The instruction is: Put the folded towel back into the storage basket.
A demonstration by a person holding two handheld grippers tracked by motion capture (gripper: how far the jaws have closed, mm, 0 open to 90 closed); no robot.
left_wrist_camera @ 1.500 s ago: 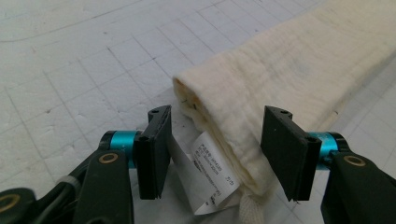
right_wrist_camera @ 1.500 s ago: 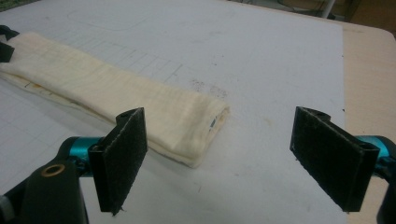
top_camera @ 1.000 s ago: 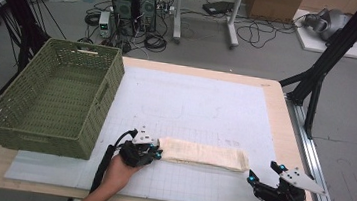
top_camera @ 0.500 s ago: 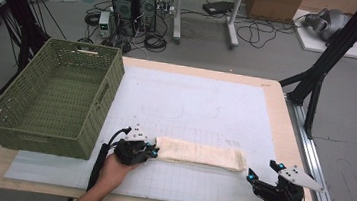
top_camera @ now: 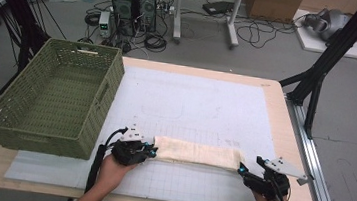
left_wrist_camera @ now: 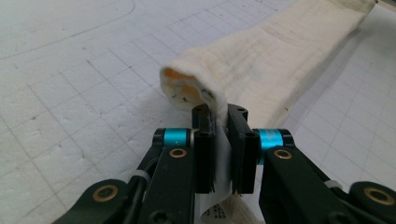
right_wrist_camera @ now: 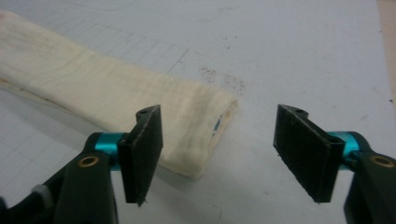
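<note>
- The left gripper (left_wrist_camera: 218, 126) has its jaws pressed together on a fold of the cream cloth (left_wrist_camera: 275, 60); a thin band of fabric shows between the two black pads, and a white label with small print hangs below them, too blurred to read.
- Just past those jaws the end of the cloth stands up as a rounded, open loop with an orange tint inside; what gives that tint cannot be made out.
- The far end of the cloth is cut off at the top edge of the left gripper view.
- The right gripper (right_wrist_camera: 219, 144) has its jaws spread wide and grips nothing; the near corner of the cloth (right_wrist_camera: 140, 107) lies between them, closer to the left pad, whose tip overlaps it. Whether that pad touches the fabric cannot be told.
- Something blue shows inside the folded edge at that corner, too small to identify.
- From the high view, the cloth (top_camera: 196, 152) lies as a long folded strip on the white gridded mat (top_camera: 201, 103), near the front edge of the table (top_camera: 290, 122), with the left gripper (top_camera: 150, 151) at its left end and the right gripper (top_camera: 242, 170) at its right end.
- A hand (top_camera: 111, 166) holds the left gripper; the forearm runs off the bottom edge.
- A green woven basket (top_camera: 4, 117) sits on the left side of the table, apart from the cloth.
</note>
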